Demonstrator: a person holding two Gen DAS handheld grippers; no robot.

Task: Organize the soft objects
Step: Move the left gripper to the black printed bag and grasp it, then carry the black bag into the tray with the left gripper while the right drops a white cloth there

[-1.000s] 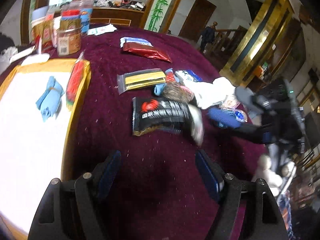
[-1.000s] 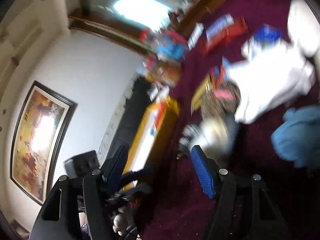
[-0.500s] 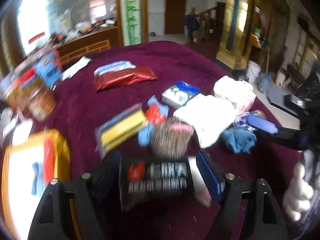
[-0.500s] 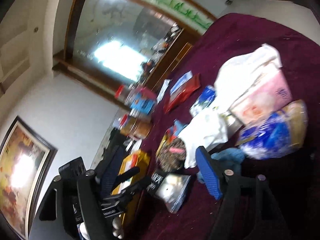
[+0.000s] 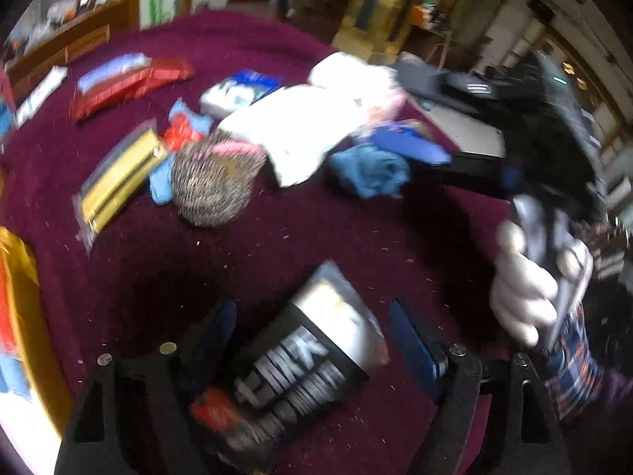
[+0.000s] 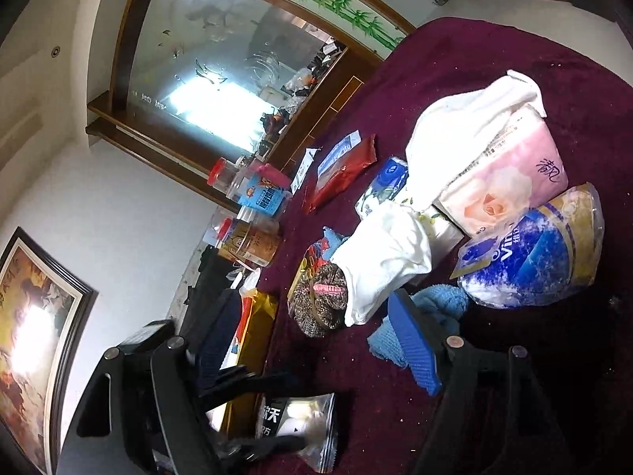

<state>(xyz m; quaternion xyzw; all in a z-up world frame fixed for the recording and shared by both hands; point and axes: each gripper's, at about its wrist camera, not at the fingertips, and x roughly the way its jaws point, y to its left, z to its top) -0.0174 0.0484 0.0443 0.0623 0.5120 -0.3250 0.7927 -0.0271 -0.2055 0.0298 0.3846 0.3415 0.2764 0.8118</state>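
A black and silver soft packet [image 5: 300, 368] lies on the maroon tablecloth [image 5: 324, 237] between the open fingers of my left gripper [image 5: 312, 340]; it also shows in the right wrist view [image 6: 296, 427]. My right gripper [image 6: 316, 340] is open and empty, held above the table; it shows at the right of the left wrist view [image 5: 494, 118]. Ahead lie a speckled knit hat [image 5: 213, 186], a crumpled blue cloth [image 5: 368, 170], and a white cloth [image 5: 300, 126].
A gold-rimmed tray [image 5: 19, 316] sits at the left. A yellow packet [image 5: 118, 178], red packet [image 5: 126, 83], pink tissue pack [image 6: 510, 182] and blue tissue pack [image 6: 534, 245] lie on the table. Jars [image 6: 253, 206] stand at the far edge.
My left gripper has moved forward and down, so the black packet now lies between its fingers. The right gripper has swung up and away from the packet, over the blue cloth.
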